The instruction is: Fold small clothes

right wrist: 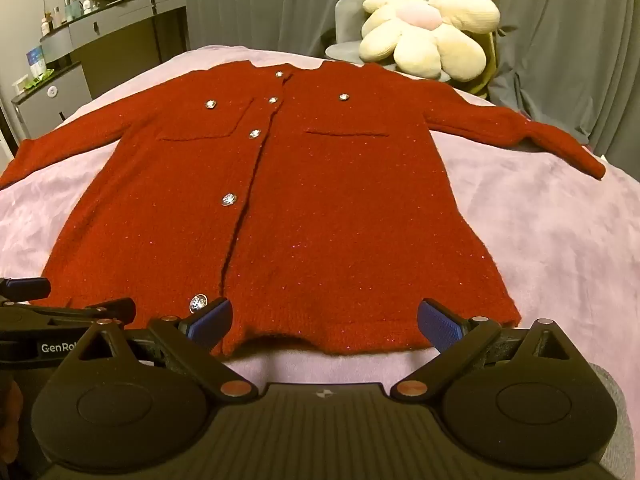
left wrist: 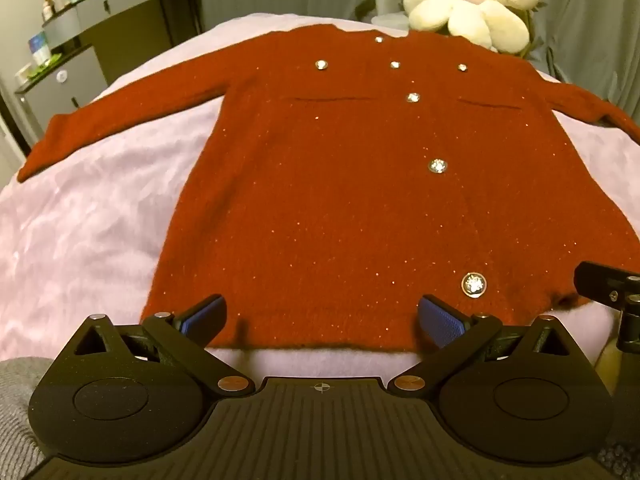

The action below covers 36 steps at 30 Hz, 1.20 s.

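Nearest, the left gripper (left wrist: 322, 316) and right gripper (right wrist: 325, 320) are hovering side by side at the hem, jaws spread wide, gripping nothing. The red cardigan (right wrist: 280, 208) is lying flat, buttoned, sleeves outstretched, on the lilac blanket (right wrist: 540, 240). Farthest, a flower-shaped cushion (right wrist: 428, 36) is sitting right of centre.

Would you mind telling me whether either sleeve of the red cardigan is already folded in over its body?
No, the red cardigan lies flat on the pink blanket, both sleeves stretched outward.
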Motion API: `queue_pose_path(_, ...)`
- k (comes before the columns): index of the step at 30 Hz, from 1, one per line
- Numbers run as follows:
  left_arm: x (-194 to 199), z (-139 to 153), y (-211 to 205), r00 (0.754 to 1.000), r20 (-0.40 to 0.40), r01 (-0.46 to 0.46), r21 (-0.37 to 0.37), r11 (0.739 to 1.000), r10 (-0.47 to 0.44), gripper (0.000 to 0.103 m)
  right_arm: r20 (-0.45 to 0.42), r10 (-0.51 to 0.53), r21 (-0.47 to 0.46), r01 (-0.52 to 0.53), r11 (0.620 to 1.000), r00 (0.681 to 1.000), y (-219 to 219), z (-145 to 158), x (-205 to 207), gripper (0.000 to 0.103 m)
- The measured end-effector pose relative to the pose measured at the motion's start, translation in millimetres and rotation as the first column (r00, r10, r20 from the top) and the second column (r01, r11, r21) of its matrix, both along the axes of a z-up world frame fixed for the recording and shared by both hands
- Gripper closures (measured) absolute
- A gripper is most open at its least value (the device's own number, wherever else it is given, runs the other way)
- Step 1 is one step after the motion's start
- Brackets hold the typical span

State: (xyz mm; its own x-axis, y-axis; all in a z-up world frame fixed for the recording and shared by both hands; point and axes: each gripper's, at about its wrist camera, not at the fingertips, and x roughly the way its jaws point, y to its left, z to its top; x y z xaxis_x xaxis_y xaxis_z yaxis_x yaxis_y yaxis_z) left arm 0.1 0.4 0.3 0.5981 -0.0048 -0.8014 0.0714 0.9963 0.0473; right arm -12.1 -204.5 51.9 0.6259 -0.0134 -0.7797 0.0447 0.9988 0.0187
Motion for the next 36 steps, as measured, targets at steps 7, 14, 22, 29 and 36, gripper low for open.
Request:
queue_pose_path(7,-1.7,-3.5,2.7,1.0,0.002,-0.003,0.006,1.0,0.003,0.0,0.0,-0.005,-0.01,0.005,1.0,1.0,0.2,-1.6,1.1,0.004)
queue_pose_path(14,-2.4,-3.0,2.6,1.0,-0.001,-0.003,0.006,1.0,0.003,0.0,0.003,-0.004,-0.004,0.004,1.0,1.0,0.5,0.0,0.1,0.004)
queue_pose_path(22,-1.6,-5.8,1.1,1.0,-0.005,-0.002,0.006,1.0,0.002,0.0,0.002,-0.005,0.0,0.005,1.0,1.0,-0.3,0.1,0.0,0.004)
queue_pose_path(29,-1.1,-5.6,1.4,1.0,-0.008,-0.002,0.004,1.0,0.002,0.0,0.002,-0.005,0.002,0.005,1.0,1.0,-1.3,-0.7,0.0,0.004)
queue_pose_path(36,-0.6,-5.6,1.7,1.0,-0.01,-0.001,0.003,1.0,0.001,0.0,-0.002,-0.011,0.009,0.011,1.0,1.0,-2.8,-2.3,-0.8,0.004)
